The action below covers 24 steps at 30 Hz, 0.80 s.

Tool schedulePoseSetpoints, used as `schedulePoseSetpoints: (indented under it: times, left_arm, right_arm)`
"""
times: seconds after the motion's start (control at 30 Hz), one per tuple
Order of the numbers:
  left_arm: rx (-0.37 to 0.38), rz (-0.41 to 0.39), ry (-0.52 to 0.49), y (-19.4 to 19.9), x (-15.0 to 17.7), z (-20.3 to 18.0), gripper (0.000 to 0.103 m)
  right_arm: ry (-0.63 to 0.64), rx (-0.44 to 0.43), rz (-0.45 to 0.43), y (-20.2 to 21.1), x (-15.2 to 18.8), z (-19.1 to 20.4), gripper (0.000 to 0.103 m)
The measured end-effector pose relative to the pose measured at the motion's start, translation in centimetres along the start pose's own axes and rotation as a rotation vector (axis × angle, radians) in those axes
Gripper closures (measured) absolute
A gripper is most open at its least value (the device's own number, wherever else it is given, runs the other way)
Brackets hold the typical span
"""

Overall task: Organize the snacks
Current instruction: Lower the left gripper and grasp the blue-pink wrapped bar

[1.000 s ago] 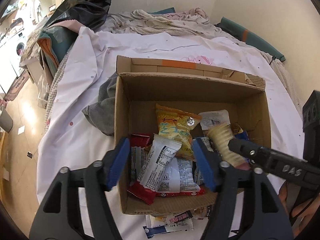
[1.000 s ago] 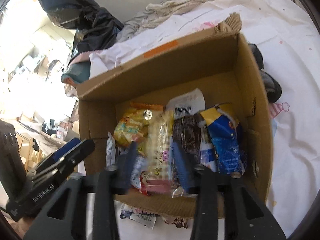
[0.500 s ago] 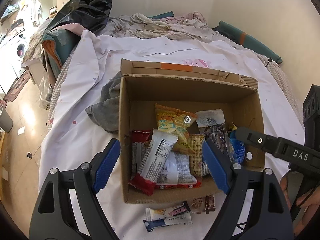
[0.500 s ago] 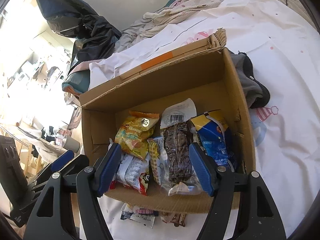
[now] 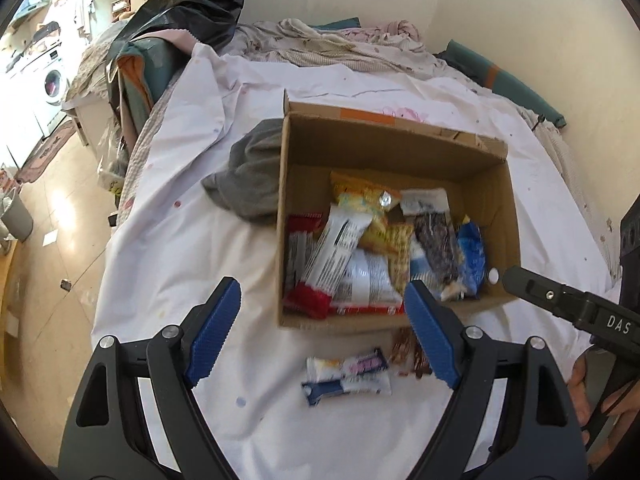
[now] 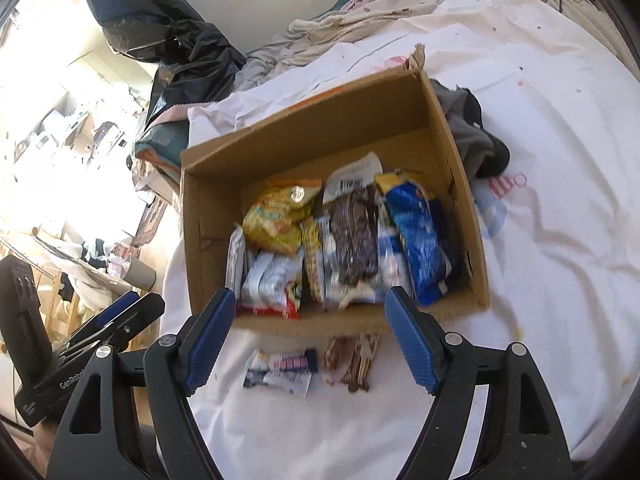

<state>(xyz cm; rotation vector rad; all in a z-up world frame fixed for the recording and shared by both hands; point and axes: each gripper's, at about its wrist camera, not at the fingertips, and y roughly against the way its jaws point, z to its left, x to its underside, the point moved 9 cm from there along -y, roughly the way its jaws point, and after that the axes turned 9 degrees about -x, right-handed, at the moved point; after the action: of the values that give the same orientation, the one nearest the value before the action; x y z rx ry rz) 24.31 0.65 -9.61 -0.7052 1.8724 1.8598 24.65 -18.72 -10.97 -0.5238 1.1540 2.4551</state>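
An open cardboard box (image 5: 304, 152) (image 6: 208, 200) sits on a white bed sheet and holds several snack packs: a yellow bag (image 5: 362, 196) (image 6: 278, 216), a dark bar (image 5: 436, 244) (image 6: 356, 236), a blue bag (image 5: 472, 256) (image 6: 416, 236) and white-red wrappers (image 5: 340, 252). In front of the box lie a white-blue pack (image 5: 346, 374) (image 6: 280, 370) and a brown pack (image 5: 406, 352) (image 6: 354, 360). My left gripper (image 5: 322, 328) is open and empty above the sheet before the box. My right gripper (image 6: 308, 332) is open and empty too; it also shows in the left wrist view (image 5: 560, 300).
A grey cloth (image 5: 250, 176) (image 6: 476, 136) lies against the box's side. Crumpled bedding (image 5: 340, 44) and a black plastic bag (image 5: 188, 4) are at the head of the bed. The bed edge drops to the floor (image 5: 52, 240) on the left.
Both grippers have pulled back and up from the box. The right gripper let go of a striped pack into the box and opened. The loose packs before the box came into view.
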Motion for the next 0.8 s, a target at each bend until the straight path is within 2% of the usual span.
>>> schedulePoseSetpoints:
  times: [0.1, 0.23, 0.4, 0.5, 0.57, 0.8]
  left_arm:
    - [-0.011, 0.015, 0.005, 0.4, 1.1, 0.5, 0.022]
    - [-0.036, 0.070, 0.020, 0.0, 3.0, 1.5, 0.022]
    - [-0.038, 0.157, 0.073, -1.3, 4.7, 2.2, 0.022]
    - [-0.059, 0.186, 0.016, -2.4, 5.7, 1.6, 0.022]
    - [-0.070, 0.233, -0.045, -3.8, 6.6, 0.5, 0.022]
    - [-0.051, 0.285, -0.115, -8.4, 7.8, -3.1, 0.022]
  right_arm:
    - [-0.005, 0.003, 0.014, 0.4, 1.2, 0.1, 0.019]
    - [-0.051, 0.057, 0.020, 1.0, 2.9, -1.2, 0.018]
    - [-0.159, 0.013, 0.052, 0.8, 4.9, -2.3, 0.018]
    - [-0.161, 0.032, 0.068, 0.7, 5.3, -3.0, 0.018]
    - [-0.167, 0.040, 0.069, 0.9, 5.4, -3.5, 0.018]
    - [-0.221, 0.046, 0.063, 1.1, 5.2, -5.3, 0.018]
